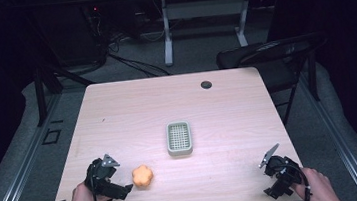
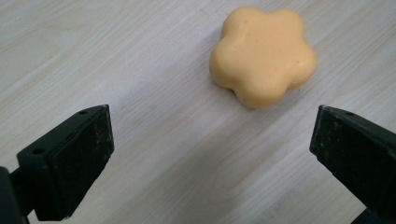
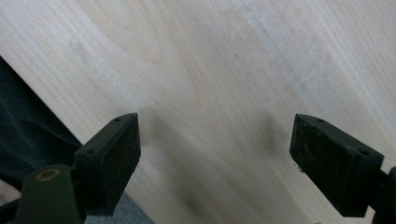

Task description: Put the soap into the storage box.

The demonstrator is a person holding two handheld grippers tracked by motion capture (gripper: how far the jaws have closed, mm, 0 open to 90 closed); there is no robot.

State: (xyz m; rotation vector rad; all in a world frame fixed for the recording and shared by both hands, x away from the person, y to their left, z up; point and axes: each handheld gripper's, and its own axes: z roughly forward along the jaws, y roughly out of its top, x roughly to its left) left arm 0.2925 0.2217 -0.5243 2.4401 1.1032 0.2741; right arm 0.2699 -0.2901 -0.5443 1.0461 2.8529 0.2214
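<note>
1. High view: the left gripper [image 1: 117, 180] sits at the table's [image 1: 132, 110] near-left corner, just beside the orange flower-shaped soap [image 1: 142, 175] — placed, I judge, for a pickup.
2. Left gripper view: its jaws stand wide apart and hold nothing; the soap lies flat on the wood just ahead of them, untouched.
3. The grey slotted dish [image 1: 179, 138] waits mid-table, apart from the soap — likely its destination.
4. The right gripper [image 1: 273, 172], jaws spread and empty, hovers over bare wood at the near-right edge, out of the way.
</note>
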